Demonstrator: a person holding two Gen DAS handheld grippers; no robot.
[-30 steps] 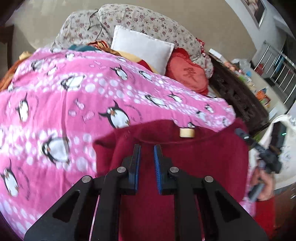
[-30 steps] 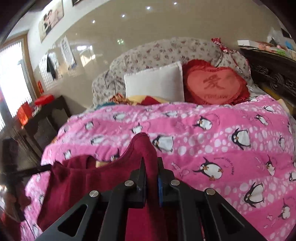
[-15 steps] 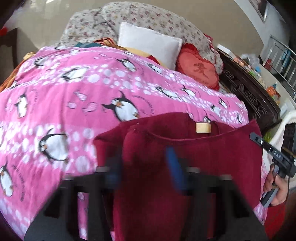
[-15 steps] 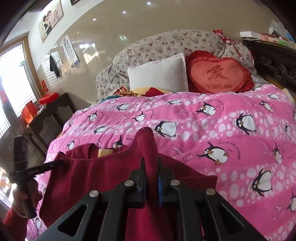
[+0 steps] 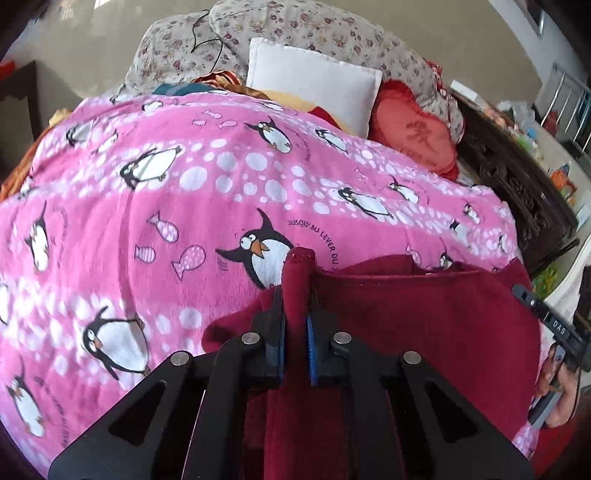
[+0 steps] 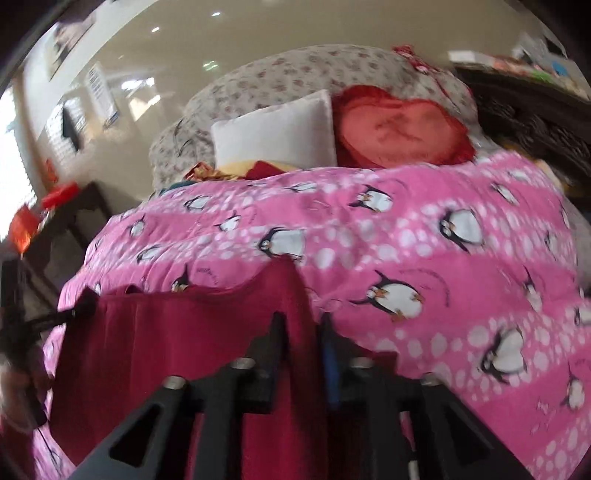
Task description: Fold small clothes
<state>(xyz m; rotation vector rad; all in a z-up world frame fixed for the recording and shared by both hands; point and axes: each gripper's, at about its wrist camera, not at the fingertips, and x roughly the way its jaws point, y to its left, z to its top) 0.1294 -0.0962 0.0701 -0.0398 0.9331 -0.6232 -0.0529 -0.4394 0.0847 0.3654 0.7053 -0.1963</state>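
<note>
In the left wrist view, the left gripper [image 5: 295, 314] is clamped on a bunched corner of the dark red garment [image 5: 424, 325], which pokes up between the closed pads; the rest of the cloth spreads toward the right edge of the pink penguin blanket [image 5: 184, 192] on the bed, near its front edge. The right gripper [image 5: 546, 317] shows at the far side of the cloth, a hand [image 5: 557, 391] on its handle. To do this step well, I judge both corners should stay level and taut so the top hem lies straight before it is laid or folded over. A white pillow [image 5: 314, 85], a red heart cushion [image 5: 417, 136] and a floral bolster [image 5: 295, 29] sit at the bed's far end, well apart and no hindrance. In the blurred right wrist view, the right gripper [image 6: 301, 325] pinches the garment's [image 6: 166, 350] other top corner, cloth rising between its closed pads; the left gripper [image 6: 79, 306] appears at the left edge. The soft, plush blanket [image 6: 424, 229] may drag the fabric.
</note>
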